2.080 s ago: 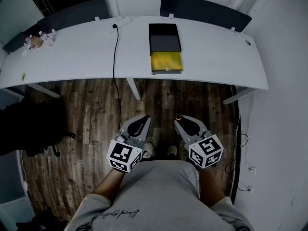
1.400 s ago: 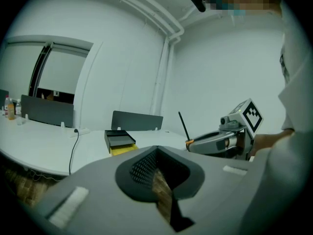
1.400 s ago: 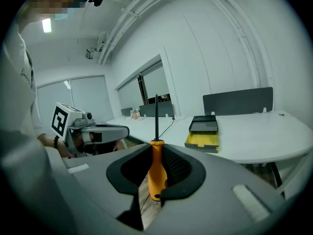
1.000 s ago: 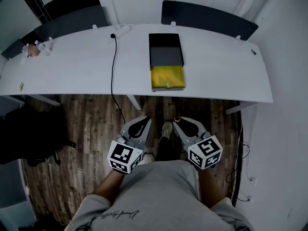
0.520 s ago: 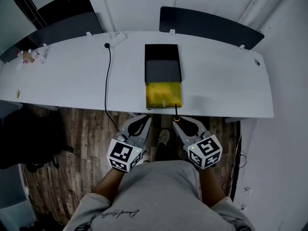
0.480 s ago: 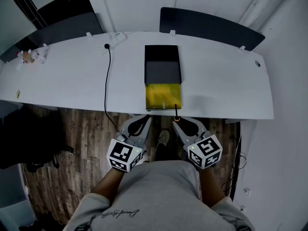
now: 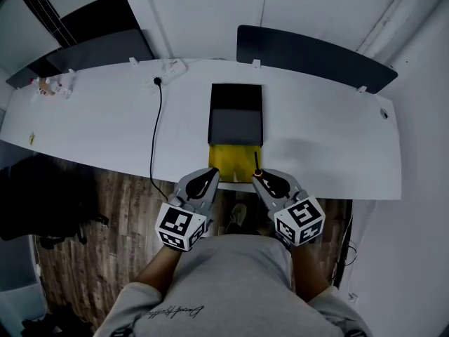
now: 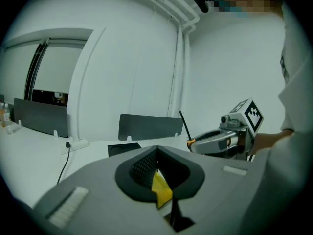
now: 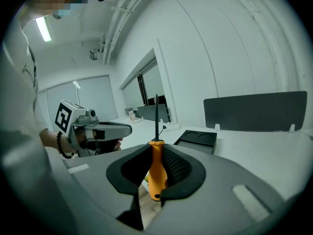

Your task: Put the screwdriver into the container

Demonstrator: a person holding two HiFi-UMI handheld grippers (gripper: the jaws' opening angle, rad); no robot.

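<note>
An orange-handled screwdriver [image 9: 156, 173] stands upright between the pads of my right gripper [image 9: 156, 147], which is shut on its handle, the black shaft pointing up. In the head view the right gripper [image 7: 265, 182] hangs at the table's near edge, and the screwdriver's shaft [image 7: 256, 163] lies over the yellow front section [image 7: 231, 161] of the container. The container [image 7: 236, 118] is a long black tray reaching away across the white table. My left gripper [image 7: 204, 181] is beside it on the left, shut with nothing in it; yellow shows through its loop [image 8: 156, 151].
The white curved table [image 7: 105, 128] carries a black cable [image 7: 153, 128] from a power strip [image 7: 168, 69] and small bottles [image 7: 49, 86] at the far left. Dark partition panels [image 7: 309, 48] line its back edge. Wooden floor [image 7: 91, 209] lies below; a wall stands at the right.
The table and container have come much nearer. Both grippers, earlier over the wooden floor, now hang at the table's front edge by the yellow section. The grip on the screwdriver is unchanged.
</note>
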